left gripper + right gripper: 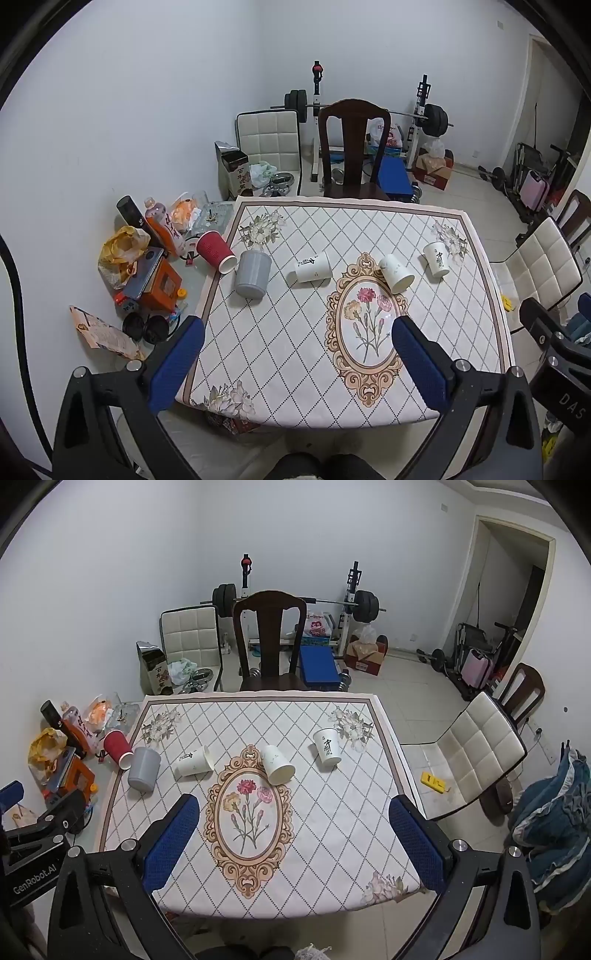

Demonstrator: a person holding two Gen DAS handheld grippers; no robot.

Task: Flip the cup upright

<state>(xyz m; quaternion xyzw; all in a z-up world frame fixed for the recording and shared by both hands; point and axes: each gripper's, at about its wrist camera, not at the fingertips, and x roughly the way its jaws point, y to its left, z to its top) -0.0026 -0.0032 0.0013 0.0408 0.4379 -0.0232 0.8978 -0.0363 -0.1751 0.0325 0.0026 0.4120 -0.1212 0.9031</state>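
Tablecloth (332, 812) bears 5 tipped cups (277, 764); both grippers (299, 328) (295, 808) spread wide.

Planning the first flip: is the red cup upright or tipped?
Tipped: the red cup lies on its side, open mouth showing.

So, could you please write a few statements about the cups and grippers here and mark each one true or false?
1. Five cups lie tipped on the patterned tablecloth. True.
2. The ribbed red paper cup stands upright. False: it lies on its side, at the cloth's left edge.
3. The plain grey plastic cup lies between the red cup and a white paper cup. True.
4. The left gripper grips a cup. False: it is open and empty.
5. The right gripper is open. True.
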